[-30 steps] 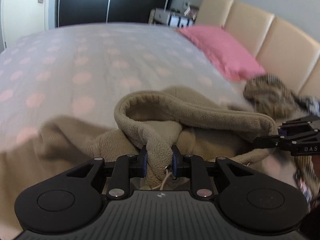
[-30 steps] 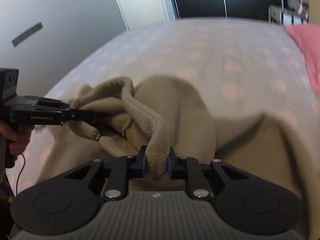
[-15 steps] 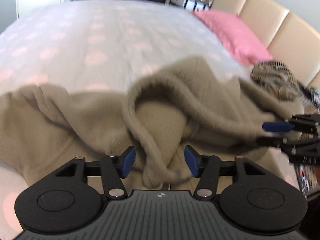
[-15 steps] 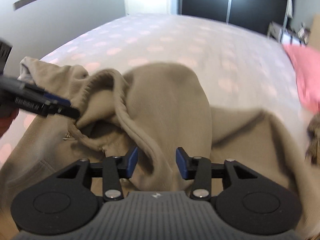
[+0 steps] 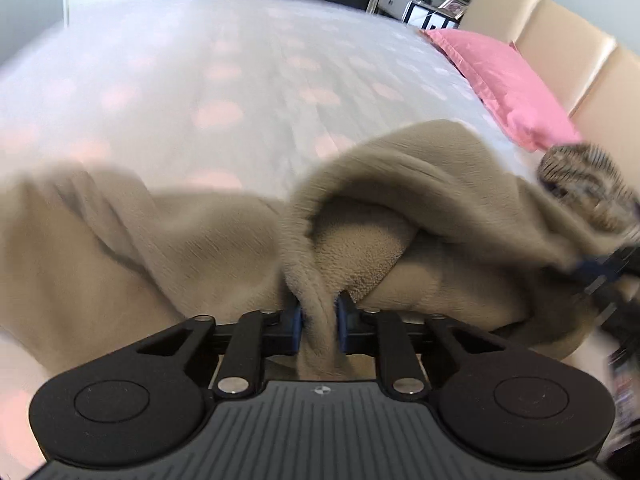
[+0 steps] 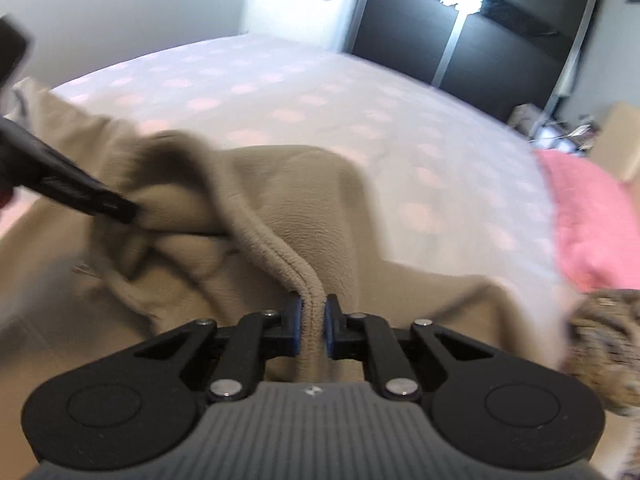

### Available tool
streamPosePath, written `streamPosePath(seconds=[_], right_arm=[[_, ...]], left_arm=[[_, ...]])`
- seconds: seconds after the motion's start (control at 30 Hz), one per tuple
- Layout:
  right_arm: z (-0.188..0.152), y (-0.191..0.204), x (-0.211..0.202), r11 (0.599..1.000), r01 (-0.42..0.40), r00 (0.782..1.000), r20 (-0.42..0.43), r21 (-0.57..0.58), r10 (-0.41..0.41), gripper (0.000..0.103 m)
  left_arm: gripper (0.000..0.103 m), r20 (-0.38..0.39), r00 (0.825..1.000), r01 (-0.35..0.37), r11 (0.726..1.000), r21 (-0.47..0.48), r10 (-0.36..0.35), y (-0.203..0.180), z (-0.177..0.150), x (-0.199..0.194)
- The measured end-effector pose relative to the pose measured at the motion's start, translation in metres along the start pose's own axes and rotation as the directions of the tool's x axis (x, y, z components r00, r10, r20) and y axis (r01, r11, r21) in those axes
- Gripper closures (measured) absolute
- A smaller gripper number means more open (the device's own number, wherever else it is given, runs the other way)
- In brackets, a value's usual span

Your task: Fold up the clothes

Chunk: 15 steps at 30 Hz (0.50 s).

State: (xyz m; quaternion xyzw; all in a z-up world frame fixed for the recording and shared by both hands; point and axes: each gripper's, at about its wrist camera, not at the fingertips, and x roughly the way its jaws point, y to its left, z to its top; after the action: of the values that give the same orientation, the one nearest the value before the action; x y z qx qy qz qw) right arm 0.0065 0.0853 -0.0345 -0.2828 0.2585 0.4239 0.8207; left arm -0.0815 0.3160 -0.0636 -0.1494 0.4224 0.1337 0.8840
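Note:
A beige fleece hoodie [image 5: 200, 248] lies crumpled on the bed, its hood opening facing up. My left gripper [image 5: 319, 312] has the thick rolled hood edge between its blue pads; its jaws are closing and the pads press on the fleece. In the right wrist view my right gripper [image 6: 312, 312] is shut on the stitched hood rim of the hoodie [image 6: 304, 200]. The left gripper [image 6: 120, 208] shows there at the left, biting the fleece. The right gripper [image 5: 592, 268] appears blurred at the right edge of the left wrist view.
The bed sheet [image 5: 200, 80] is white with pink dots and stretches away behind the hoodie. A pink pillow [image 5: 504, 80] lies against the beige headboard [image 5: 560, 40]. A striped brown garment [image 5: 580, 184] sits bunched at the right, near the pillow [image 6: 592, 216]. Dark wardrobe doors [image 6: 460, 40] stand beyond.
Both grippers held the hood edge, opened and let it drop, then shut on it again at new spots. The hoodie now lies lower and more spread on the bed.

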Motion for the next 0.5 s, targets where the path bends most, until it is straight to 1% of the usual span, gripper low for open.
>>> streamPosePath(seconds=[0.03, 0.1, 0.13, 0.17, 0.2, 0.27, 0.33, 0.37, 0.4, 0.43, 0.47, 0.5], right_arm=[[-0.005, -0.009, -0.006, 1.0, 0.012, 1.0, -0.008, 0.014, -0.012, 0.091], [-0.016, -0.027, -0.017, 0.999, 0.036, 0.999, -0.024, 0.04, -0.035, 0.091], [-0.024, -0.032, -0.018, 0.998, 0.015, 0.999, -0.044, 0.06, -0.012, 0.091], [-0.032, -0.036, -0.018, 0.997, -0.004, 0.998, -0.063, 0.078, 0.009, 0.091], [-0.04, -0.035, -0.015, 0.996, -0.012, 0.996, -0.083, 0.083, 0.019, 0.091], [-0.055, -0.029, -0.006, 0.995, -0.013, 0.995, -0.099, 0.094, 0.022, 0.091], [-0.068, -0.026, 0.001, 0.992, -0.022, 0.993, -0.115, 0.125, 0.037, 0.089], [-0.073, -0.026, 0.004, 0.988, -0.031, 0.991, -0.122, 0.149, 0.049, 0.083], [-0.075, -0.028, 0.0, 0.985, -0.032, 0.992, -0.117, 0.168, 0.052, 0.074], [-0.078, -0.03, -0.003, 0.982, -0.032, 0.992, -0.111, 0.187, 0.054, 0.068], [-0.08, -0.032, -0.007, 0.978, -0.033, 0.993, -0.106, 0.206, 0.056, 0.057], [-0.083, -0.034, -0.01, 0.974, -0.034, 0.993, -0.101, 0.225, 0.058, 0.053]], left_arm=[[0.093, 0.025, 0.999, -0.035, 0.998, 0.051, 0.034, -0.004, -0.003, -0.009], [0.093, 0.076, 0.993, -0.105, 0.985, 0.138, 0.095, -0.01, -0.014, -0.025], [0.093, 0.096, 0.988, -0.136, 0.974, 0.183, 0.12, -0.016, -0.021, -0.03], [0.093, 0.115, 0.98, -0.187, 0.948, 0.259, 0.162, -0.026, -0.032, -0.031], [0.093, 0.137, 0.97, -0.237, 0.913, 0.332, 0.202, -0.036, -0.043, -0.032], [0.093, 0.172, 0.946, -0.322, 0.827, 0.461, 0.273, -0.057, -0.065, -0.028], [0.093, 0.148, 0.939, -0.342, 0.805, 0.486, 0.309, -0.062, -0.08, -0.018], [0.093, 0.121, 0.943, -0.33, 0.823, 0.462, 0.31, -0.06, -0.082, -0.014], [0.093, 0.095, 0.952, -0.303, 0.85, 0.431, 0.291, -0.057, -0.082, -0.012], [0.09, 0.096, 0.957, -0.287, 0.864, 0.413, 0.272, -0.054, -0.082, -0.015], [0.088, 0.097, 0.963, -0.271, 0.878, 0.396, 0.253, -0.051, -0.082, -0.018], [0.085, 0.1, 0.967, -0.256, 0.888, 0.381, 0.236, -0.048, -0.082, -0.022]])
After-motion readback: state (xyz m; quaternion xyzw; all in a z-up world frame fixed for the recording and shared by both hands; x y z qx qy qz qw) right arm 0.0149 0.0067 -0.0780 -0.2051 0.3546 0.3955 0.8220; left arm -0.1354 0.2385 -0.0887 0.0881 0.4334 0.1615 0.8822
